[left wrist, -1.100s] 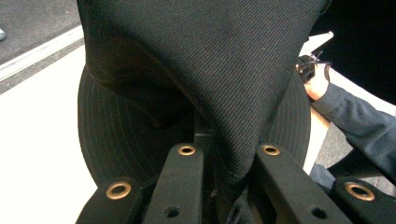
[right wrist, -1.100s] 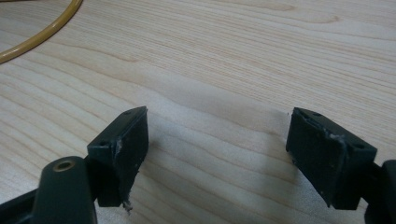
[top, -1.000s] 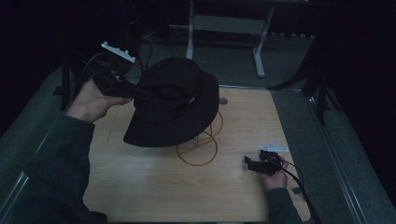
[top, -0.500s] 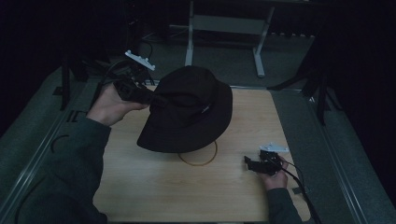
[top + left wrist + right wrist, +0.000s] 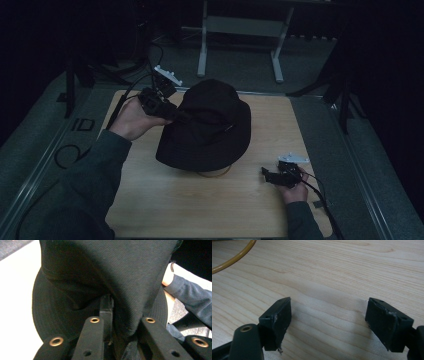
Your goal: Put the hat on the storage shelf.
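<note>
A black bucket hat (image 5: 207, 127) hangs over the middle of the wooden table (image 5: 200, 210), its lower brim near the board. My left gripper (image 5: 170, 112) holds the hat's left brim, with a hand behind it. In the left gripper view the dark fabric (image 5: 112, 270) is pinched where the jaws of that gripper (image 5: 120, 325) meet. A thin yellow ring (image 5: 215, 174) peeks out under the hat's near edge. My right gripper (image 5: 272, 176) rests low at the table's front right, open. Its jaws (image 5: 328, 315) stand wide apart over bare wood, the yellow ring (image 5: 234, 257) curving at the upper left.
A white metal stand (image 5: 240, 25) rises beyond the far edge of the table. Dark tripod legs (image 5: 340, 90) stand at the right, and cables (image 5: 70, 155) lie on the grey floor at the left. A grey sleeve (image 5: 190, 292) shows past the hat.
My left gripper has carried the hat to the right and lowered it over the yellow ring, which is now mostly covered. The right gripper has stayed put.
</note>
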The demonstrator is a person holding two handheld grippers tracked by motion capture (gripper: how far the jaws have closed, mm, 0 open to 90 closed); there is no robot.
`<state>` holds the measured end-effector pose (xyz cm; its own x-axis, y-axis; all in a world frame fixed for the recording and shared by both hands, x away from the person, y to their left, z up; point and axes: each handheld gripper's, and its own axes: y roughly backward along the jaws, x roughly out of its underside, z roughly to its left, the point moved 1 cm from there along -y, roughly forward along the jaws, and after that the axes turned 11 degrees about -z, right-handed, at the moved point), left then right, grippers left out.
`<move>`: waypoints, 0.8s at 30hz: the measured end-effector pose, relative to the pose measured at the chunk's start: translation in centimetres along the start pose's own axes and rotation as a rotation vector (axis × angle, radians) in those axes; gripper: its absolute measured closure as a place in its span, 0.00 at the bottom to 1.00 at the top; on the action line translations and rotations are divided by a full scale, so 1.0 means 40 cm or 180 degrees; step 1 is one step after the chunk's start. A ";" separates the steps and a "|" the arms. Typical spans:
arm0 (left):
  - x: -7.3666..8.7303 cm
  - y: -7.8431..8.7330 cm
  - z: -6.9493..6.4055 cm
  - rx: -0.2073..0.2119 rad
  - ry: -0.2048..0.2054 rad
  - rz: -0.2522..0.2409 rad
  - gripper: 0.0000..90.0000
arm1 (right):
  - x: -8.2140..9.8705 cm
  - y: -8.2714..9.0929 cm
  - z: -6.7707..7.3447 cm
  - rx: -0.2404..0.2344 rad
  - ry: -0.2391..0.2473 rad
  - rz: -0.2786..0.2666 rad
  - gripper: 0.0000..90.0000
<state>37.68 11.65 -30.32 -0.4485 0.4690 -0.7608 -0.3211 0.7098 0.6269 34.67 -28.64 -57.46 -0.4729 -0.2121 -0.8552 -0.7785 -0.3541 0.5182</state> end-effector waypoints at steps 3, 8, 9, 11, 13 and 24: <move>0.004 -0.014 -0.001 -0.0001 0.0002 0.0045 0.79 | 0.000 0.000 0.000 0.0000 0.0002 0.0001 0.23; 0.016 -0.023 0.003 -0.0086 0.0040 0.0131 0.62 | 0.000 0.000 0.000 -0.0004 -0.0002 0.0003 0.23; 0.020 -0.021 0.005 -0.0104 0.0032 0.0125 0.60 | 0.000 0.000 0.000 -0.0003 0.0000 0.0001 0.23; 0.026 -0.011 0.012 -0.0112 0.0078 0.0057 0.59 | 0.000 0.000 0.000 -0.0003 0.0001 0.0000 0.23; 0.030 0.003 0.020 -0.0103 0.0105 -0.0004 0.57 | 0.000 0.000 0.000 -0.0003 0.0001 0.0000 0.23; 0.053 0.057 0.041 -0.0251 0.0208 -0.0175 0.51 | 0.000 0.000 0.000 -0.0001 0.0002 0.0000 0.23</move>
<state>37.38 15.12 -30.78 -0.4811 0.3933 -0.7835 -0.4103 0.6888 0.5977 34.67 -28.64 -57.46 -0.4727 -0.2126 -0.8552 -0.7783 -0.3544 0.5183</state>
